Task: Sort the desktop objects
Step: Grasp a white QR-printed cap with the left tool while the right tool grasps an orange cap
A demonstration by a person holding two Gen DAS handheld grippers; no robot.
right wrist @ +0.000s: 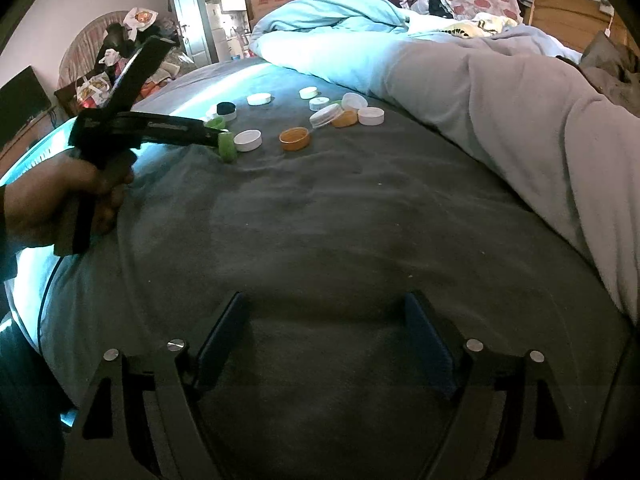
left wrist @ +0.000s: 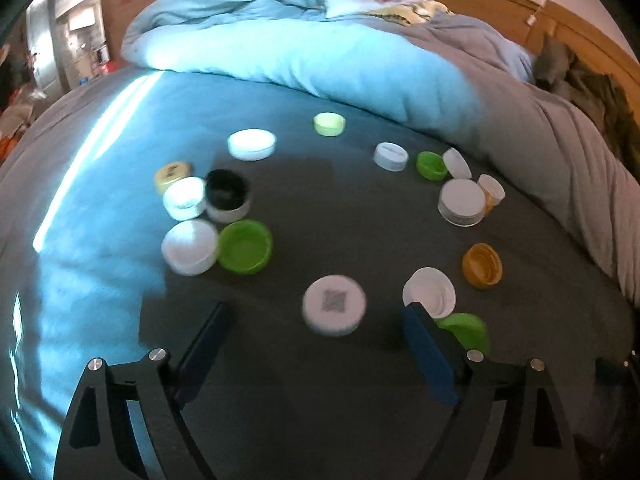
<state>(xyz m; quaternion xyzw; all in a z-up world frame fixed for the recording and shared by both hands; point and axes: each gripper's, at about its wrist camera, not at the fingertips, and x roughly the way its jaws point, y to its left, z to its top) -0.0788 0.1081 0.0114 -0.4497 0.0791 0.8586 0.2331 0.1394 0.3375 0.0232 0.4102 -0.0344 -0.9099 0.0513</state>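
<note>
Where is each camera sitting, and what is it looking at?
Left wrist view: sits on the left gripper, looking down its open fingers at bottle caps close below on the bed sheet; only those fingers show.
Right wrist view: sits on the right gripper, open over bare sheet, looking across the bed; it shows the person's left hand holding the other gripper.
Both share: the orange cap, the white caps, the blue duvet.
</note>
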